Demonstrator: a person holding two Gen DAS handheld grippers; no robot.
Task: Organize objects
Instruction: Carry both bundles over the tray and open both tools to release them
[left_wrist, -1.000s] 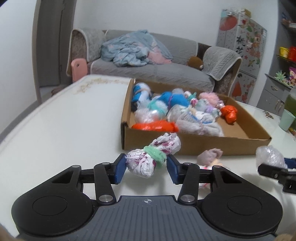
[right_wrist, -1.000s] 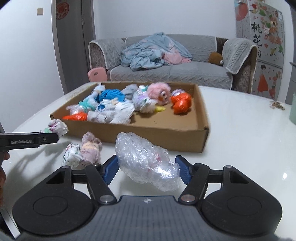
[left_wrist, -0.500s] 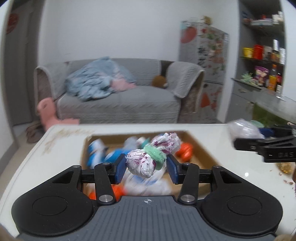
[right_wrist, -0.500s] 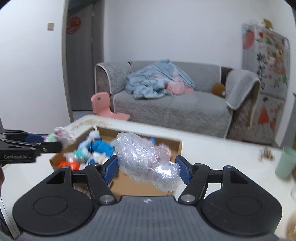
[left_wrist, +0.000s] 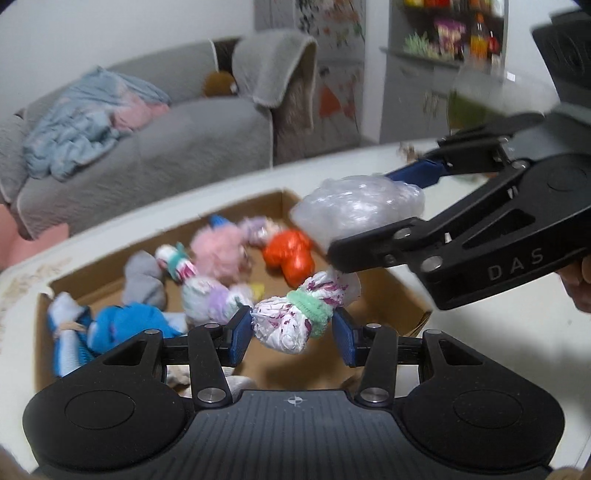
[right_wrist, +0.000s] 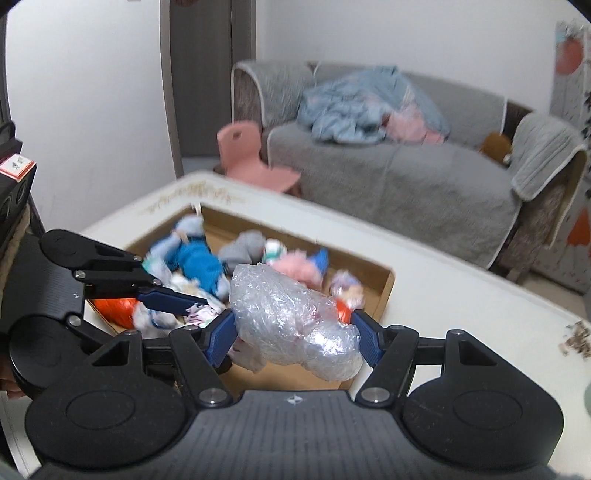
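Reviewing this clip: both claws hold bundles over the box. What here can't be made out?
- Clear plastic bundle: contents hidden by crinkled wrap, both views.
- Cardboard box: near wall and floor hidden behind left claw, left wrist view.
- Toys in the box: motion-blurred, both views.
- Shelf items: blurred and small, left wrist view.

Both wrist cameras look forward and down from close above the cardboard box (left_wrist: 402, 291) on the white table (right_wrist: 461, 295). Each faces the grey sofa (left_wrist: 177, 147) beyond; both share box, table and sofa.
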